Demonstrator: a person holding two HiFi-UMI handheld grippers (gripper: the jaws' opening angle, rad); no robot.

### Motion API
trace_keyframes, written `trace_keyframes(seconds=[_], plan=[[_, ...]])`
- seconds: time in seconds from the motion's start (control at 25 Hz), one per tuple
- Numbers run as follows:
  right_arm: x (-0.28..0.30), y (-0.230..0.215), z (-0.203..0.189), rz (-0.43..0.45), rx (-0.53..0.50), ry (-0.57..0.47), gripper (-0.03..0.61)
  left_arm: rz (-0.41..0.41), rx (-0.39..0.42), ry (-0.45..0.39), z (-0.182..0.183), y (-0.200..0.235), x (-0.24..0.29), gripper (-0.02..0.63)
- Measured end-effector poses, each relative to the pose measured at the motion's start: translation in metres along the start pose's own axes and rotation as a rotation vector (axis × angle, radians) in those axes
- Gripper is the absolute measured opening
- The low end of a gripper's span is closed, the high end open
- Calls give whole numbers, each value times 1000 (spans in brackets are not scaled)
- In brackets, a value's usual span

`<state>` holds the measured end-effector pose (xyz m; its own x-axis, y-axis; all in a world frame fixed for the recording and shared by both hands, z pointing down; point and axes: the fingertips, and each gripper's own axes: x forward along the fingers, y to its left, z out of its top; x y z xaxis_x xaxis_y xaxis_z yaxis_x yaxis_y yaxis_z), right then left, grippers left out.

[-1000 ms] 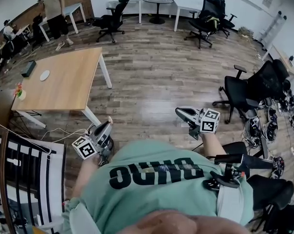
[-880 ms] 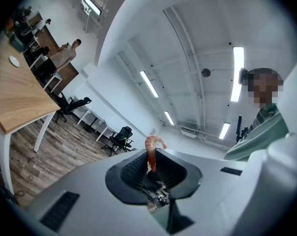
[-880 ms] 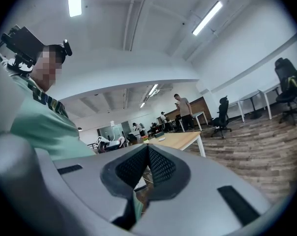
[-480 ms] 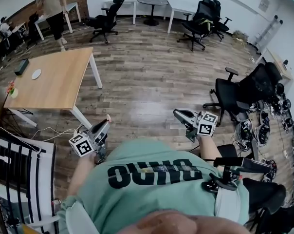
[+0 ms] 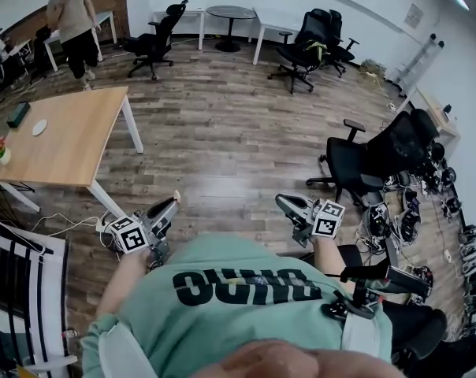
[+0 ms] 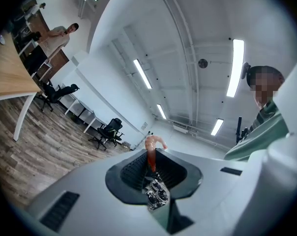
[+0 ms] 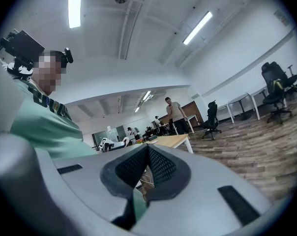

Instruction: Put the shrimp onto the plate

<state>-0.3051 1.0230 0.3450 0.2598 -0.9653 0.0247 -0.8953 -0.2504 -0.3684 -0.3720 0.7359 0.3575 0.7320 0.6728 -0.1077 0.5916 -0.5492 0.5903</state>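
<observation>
Carrying step | left gripper clamps the shrimp | right gripper closed, empty | next: reach plate on table

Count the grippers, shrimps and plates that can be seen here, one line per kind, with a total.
Grippers: 2 (left gripper, right gripper)
Shrimp: 1, held in the left gripper
Plate: 1, on the wooden table
Total: 4
</observation>
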Motion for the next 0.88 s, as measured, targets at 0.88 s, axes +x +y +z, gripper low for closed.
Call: trace_keyframes(seconds=[0.88], plan=[[69, -64, 15, -72, 49, -46, 8, -93, -55, 55, 47, 94, 48, 52]])
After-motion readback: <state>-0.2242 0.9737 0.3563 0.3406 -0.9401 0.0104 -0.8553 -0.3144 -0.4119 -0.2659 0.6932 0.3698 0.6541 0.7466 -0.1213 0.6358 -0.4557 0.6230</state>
